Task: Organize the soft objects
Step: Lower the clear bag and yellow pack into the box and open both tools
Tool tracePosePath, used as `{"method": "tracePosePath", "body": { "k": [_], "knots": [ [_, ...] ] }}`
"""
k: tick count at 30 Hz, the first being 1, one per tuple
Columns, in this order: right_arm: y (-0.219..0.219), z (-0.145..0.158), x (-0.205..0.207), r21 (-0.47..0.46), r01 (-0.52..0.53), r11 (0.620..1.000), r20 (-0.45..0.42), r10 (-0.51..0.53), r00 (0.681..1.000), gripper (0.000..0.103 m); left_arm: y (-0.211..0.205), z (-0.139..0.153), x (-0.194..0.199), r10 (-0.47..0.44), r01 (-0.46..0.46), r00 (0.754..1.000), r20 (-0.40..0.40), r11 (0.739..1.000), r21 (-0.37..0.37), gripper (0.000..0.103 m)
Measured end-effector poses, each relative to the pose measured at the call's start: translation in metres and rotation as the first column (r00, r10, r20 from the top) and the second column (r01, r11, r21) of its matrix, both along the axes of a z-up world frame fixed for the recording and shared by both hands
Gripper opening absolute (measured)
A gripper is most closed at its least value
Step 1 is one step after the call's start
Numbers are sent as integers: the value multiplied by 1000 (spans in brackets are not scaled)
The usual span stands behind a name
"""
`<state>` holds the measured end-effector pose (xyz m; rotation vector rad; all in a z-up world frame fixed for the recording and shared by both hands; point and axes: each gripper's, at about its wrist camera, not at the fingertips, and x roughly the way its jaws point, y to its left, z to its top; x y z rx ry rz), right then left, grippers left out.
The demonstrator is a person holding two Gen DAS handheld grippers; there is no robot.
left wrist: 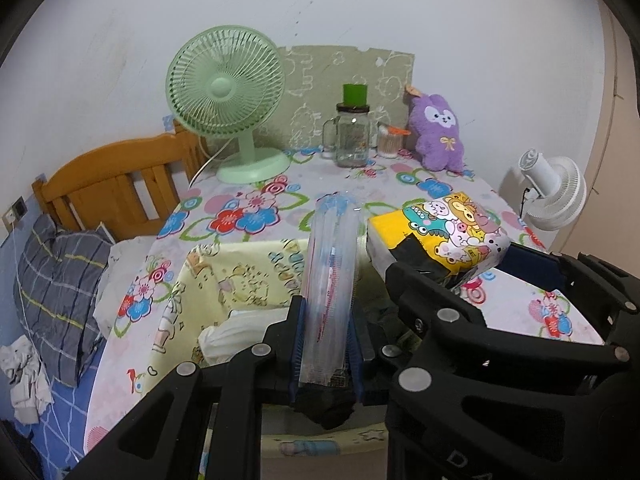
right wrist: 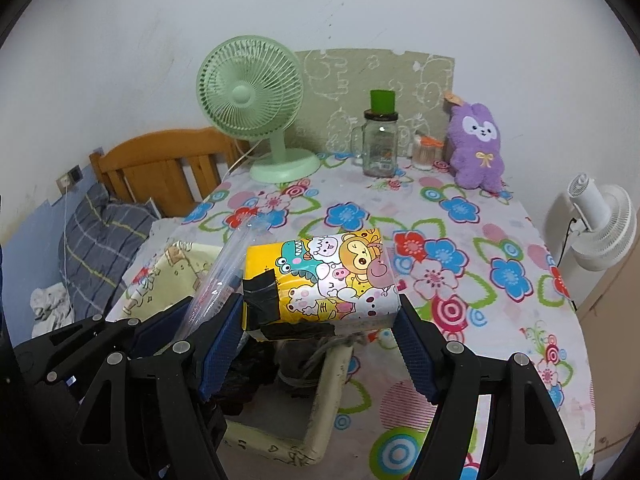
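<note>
My left gripper (left wrist: 326, 344) is shut on a clear plastic packet (left wrist: 330, 280) with red and blue print, held upright above a pale yellow fabric storage box (left wrist: 224, 276). My right gripper (right wrist: 316, 344) is shut on a yellow cartoon-print tissue pack (right wrist: 320, 280), held over the box's right corner (right wrist: 332, 364). The tissue pack also shows in the left wrist view (left wrist: 440, 236), and the clear packet shows in the right wrist view (right wrist: 224, 276). Dark cloth items lie inside the box (right wrist: 248, 368). A purple plush toy (right wrist: 476, 148) stands at the table's back right.
A green desk fan (right wrist: 252, 92), a glass jar mug with a green lid (right wrist: 380, 140) and a cotton swab tub (right wrist: 424, 152) stand at the back of the floral table (right wrist: 480, 240). A white fan (right wrist: 600, 224) is at the right. A bed with a wooden headboard (left wrist: 112, 188) lies left.
</note>
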<state>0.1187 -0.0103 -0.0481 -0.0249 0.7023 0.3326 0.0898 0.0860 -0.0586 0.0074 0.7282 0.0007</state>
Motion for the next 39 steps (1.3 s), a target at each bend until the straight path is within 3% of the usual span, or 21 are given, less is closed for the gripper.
{"method": "tracePosePath", "body": {
  "k": [9,20,32,39],
  "knots": [
    [23,-15,3,-20,-50,999,-41,49,998,75,20,-17,0,26,-26,999,-45,1000,2,28],
    [42,-21,7,-26,-100,995,-65,98,993,75,37,-22,2,66,-66,996,-65,998,-6,64],
    [53,-33,20,-12,-114,993,-132,112,985,77,41,-28,6,97,-93,991,-87,995,47,74],
    [47,-31,20,-12,-118,993,-123,116,986,87,34,-24,4,71,-68,995,-70,997,34,82]
  ]
}}
